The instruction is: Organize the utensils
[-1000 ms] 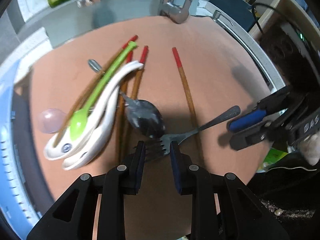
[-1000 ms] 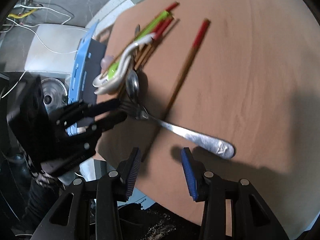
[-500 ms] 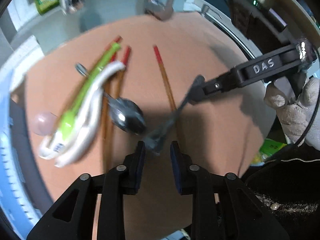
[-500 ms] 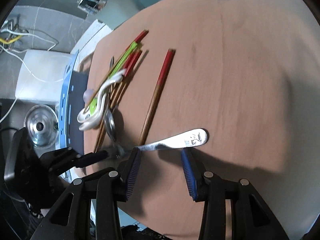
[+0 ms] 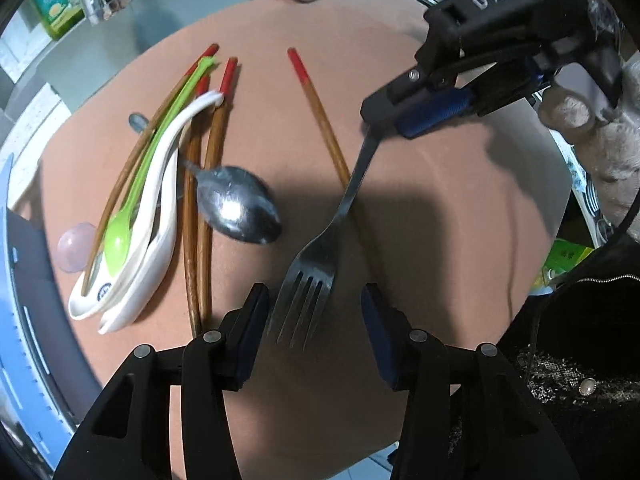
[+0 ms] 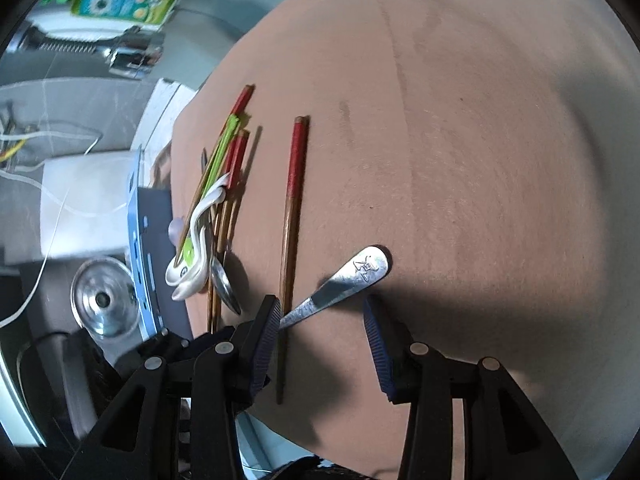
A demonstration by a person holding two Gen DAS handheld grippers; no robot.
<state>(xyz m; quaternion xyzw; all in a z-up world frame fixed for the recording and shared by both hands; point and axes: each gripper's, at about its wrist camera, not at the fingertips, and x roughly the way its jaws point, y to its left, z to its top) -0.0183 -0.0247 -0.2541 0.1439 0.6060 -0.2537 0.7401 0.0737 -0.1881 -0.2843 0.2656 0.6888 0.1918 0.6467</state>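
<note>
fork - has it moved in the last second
Yes. The fork has pivoted: its handle has swung toward the red end of the lone chopstick, which it still crosses.

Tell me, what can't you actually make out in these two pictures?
- Left wrist view: the fork has its handle end hidden behind the right claw.
- Right wrist view: the fork's tines are hidden behind that claw's own finger.
- Left wrist view: the pink round thing is half covered by the white spoons, so it is unidentifiable.

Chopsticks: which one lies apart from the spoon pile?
The lone chopstick, right of the metal spoon, crossed by the fork; the others lie bundled among the spoons.
</note>
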